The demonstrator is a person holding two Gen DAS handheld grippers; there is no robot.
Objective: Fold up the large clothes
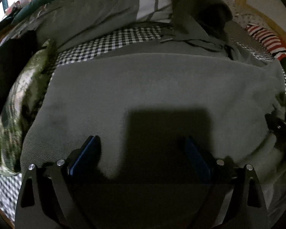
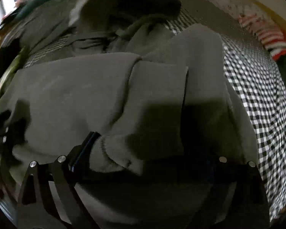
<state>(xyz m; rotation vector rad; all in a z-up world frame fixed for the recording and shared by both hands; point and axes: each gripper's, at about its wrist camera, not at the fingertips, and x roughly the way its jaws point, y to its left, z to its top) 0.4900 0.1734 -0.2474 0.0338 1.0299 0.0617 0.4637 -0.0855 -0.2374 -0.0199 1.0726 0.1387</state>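
- A grey sweatshirt (image 1: 143,87) lies spread on the checked bedsheet (image 1: 112,42), its hood (image 1: 200,9) heaped at the far end; this garment looks to be the one being folded.
- Taking the sweatshirt as the landmark: the left gripper (image 1: 141,152) hangs over its flat near panel, tilted steeply down, fingers spread wide with nothing between them, only its own shadow on the cloth.
- The right gripper (image 2: 143,148) sits above the sweatshirt's right side, where a sleeve (image 2: 162,87) lies folded over the body. Its left finger (image 2: 85,148) stands beside a bunched cuff or hem; the other finger is lost in shadow. The jaws stand released, not pinching the cloth.
- Judgement: both grippers are let go so the fold can settle flat before the next one.
- A green patterned cloth (image 1: 24,99) lies left of the sweatshirt, a red-striped item (image 1: 265,40) to its far right.
- No container is visible; the clothes rest directly on the bed.
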